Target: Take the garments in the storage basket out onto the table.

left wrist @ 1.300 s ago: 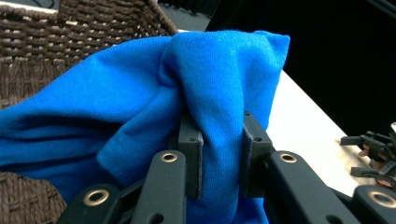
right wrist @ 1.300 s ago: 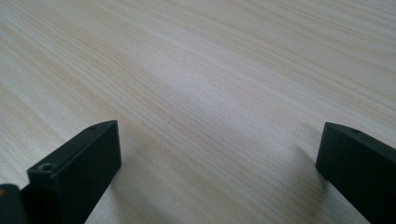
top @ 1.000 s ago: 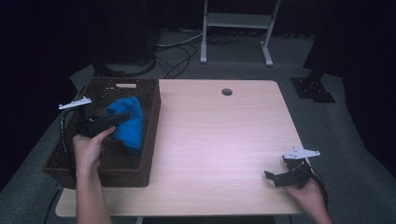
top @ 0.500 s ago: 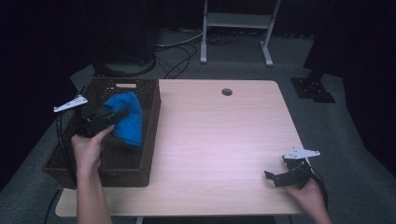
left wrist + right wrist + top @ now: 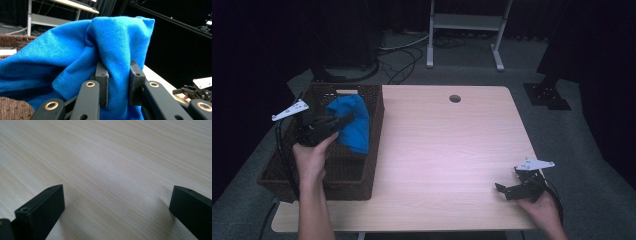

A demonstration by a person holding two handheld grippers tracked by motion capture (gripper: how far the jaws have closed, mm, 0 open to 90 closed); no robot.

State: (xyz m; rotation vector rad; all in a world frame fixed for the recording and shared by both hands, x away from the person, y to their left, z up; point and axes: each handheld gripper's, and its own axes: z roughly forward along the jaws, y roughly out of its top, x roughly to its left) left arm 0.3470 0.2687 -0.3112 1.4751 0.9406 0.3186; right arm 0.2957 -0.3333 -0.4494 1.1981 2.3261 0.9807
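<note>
No text, label, brand, number or sign can be read anywhere in these pictures.

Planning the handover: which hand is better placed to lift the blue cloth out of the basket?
Left. The left gripper is clamped on the blue cloth over the basket; the right gripper rests open, far across the table.
</note>
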